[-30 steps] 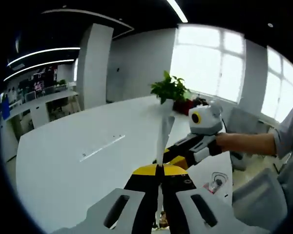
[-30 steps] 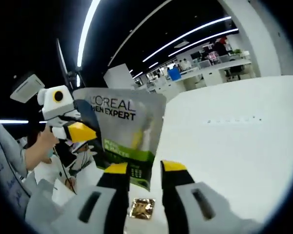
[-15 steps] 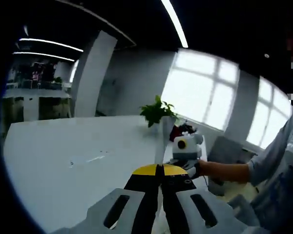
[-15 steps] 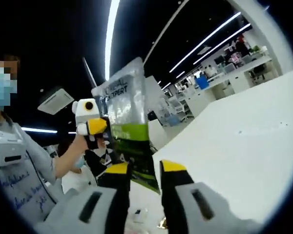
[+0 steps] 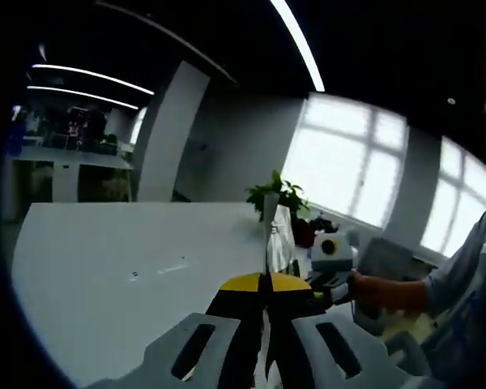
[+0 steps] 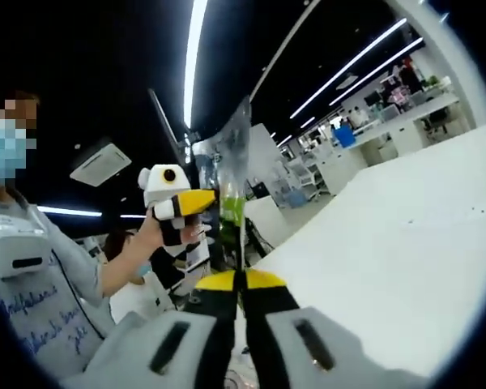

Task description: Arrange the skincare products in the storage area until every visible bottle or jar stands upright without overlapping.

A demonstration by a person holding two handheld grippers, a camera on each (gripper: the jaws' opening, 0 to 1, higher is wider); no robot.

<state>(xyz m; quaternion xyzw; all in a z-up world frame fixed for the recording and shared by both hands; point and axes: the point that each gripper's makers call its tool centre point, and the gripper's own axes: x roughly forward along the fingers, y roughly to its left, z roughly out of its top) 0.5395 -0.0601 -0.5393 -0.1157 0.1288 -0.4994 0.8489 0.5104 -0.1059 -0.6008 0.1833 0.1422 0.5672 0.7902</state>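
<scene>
A grey-and-green skincare refill pouch [image 6: 231, 174] is held up in the air, edge-on to both cameras. My right gripper [image 6: 239, 280] is shut on its lower edge, jaws pressed together. My left gripper [image 6: 213, 198], held by a hand, comes in from the left and pinches the pouch's middle with its yellow tips. In the left gripper view the pouch [image 5: 268, 235] is a thin pale strip rising from my shut left gripper [image 5: 259, 284]. The right gripper [image 5: 328, 263] sits just beyond it on the right, in a person's hand.
A large white table [image 5: 121, 259] lies below and stretches away, also as the white table [image 6: 389, 235]. A potted plant [image 5: 279, 194] stands at its far end by the windows. A person in a grey top [image 6: 40, 284] stands to the left.
My right gripper's jaws have gone from open to shut on the pouch. The pouch has turned from face-on to edge-on. Both views have tilted upward.
</scene>
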